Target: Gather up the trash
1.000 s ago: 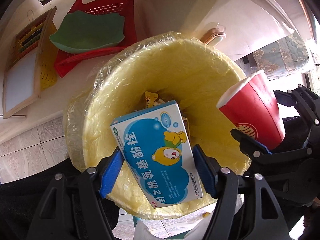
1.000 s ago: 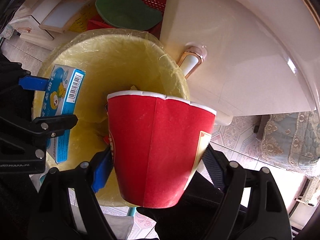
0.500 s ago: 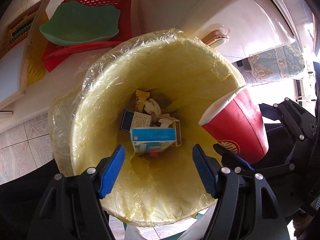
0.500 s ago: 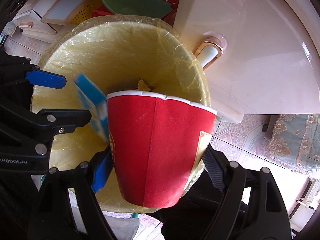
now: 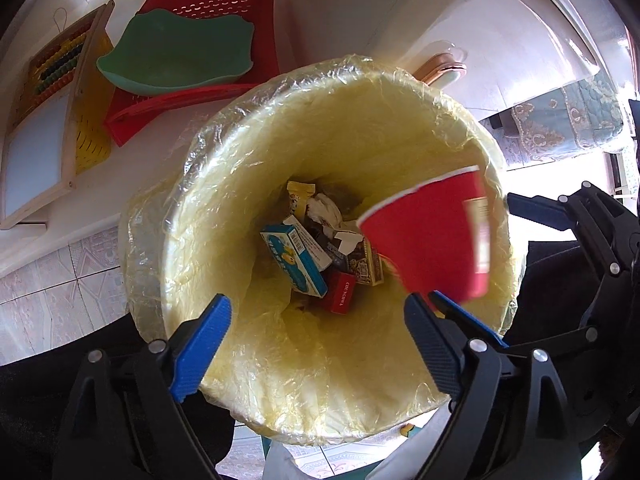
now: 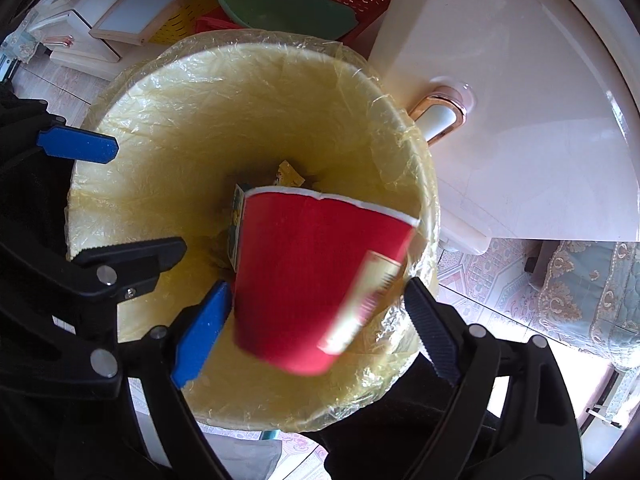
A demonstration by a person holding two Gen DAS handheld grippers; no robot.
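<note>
Cup [image 6: 316,280]: motion-blurred in both views; label print unreadable; hides much of the bin floor in the right view.
Blue box [image 5: 294,264]: clear in the left view; in the right view only a sliver shows behind the cup rim.
Bin [image 5: 224,184]: near rim hidden behind gripper fingers.
Litter under box: jumbled, mostly too small to identify.
Abacus board [image 5: 40,120]: cut off at the left edge.

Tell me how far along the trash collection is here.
Done: the blue box lies in the bin among other trash. In hand: nothing; the red cup is blurred, dropping clear of the right tongs, whose jaws just opened. Left tongs empty. Remaining trash: none visible.
</note>
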